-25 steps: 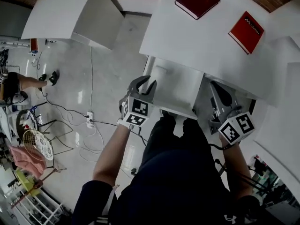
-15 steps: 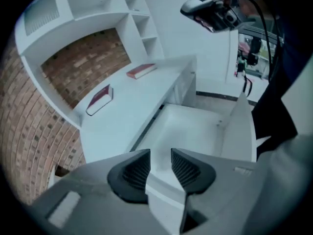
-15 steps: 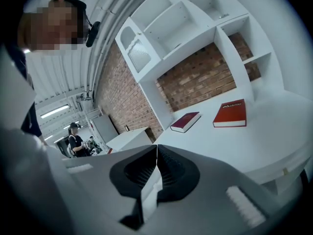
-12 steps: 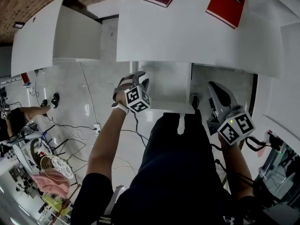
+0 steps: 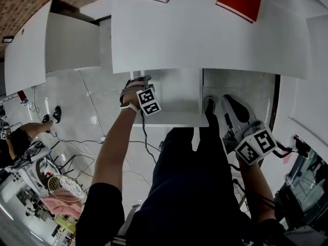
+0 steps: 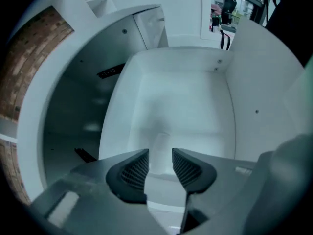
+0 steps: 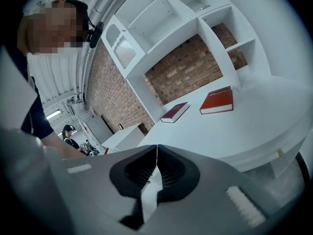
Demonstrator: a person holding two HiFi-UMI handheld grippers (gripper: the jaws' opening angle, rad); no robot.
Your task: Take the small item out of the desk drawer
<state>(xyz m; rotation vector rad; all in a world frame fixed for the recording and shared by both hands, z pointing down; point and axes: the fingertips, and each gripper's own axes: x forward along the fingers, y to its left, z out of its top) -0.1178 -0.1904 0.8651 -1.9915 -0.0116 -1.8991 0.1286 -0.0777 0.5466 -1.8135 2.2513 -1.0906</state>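
White desk (image 5: 205, 40), drawer (image 6: 181, 97) out; left gripper (image 6: 160, 165) parted facing it; right gripper (image 7: 156, 168) closed.

White desk drawer (image 5: 177, 94) stands pulled open; a pale, blurred small item (image 6: 160, 148) lies inside.

1. A red-brown brick wall (image 7: 186, 75) runs behind the white table (image 5: 205, 40).
2. White open shelves (image 7: 161, 13) rise against the brick, above the table's far edge.
3. The floor (image 5: 77, 101) is pale and glossy, with dark cables (image 5: 77, 140) trailing across it.
4. A white cabinet (image 5: 25, 55) stands to the table's left, apart from it.
5. A strip light (image 7: 53, 114) glows far back in the room.
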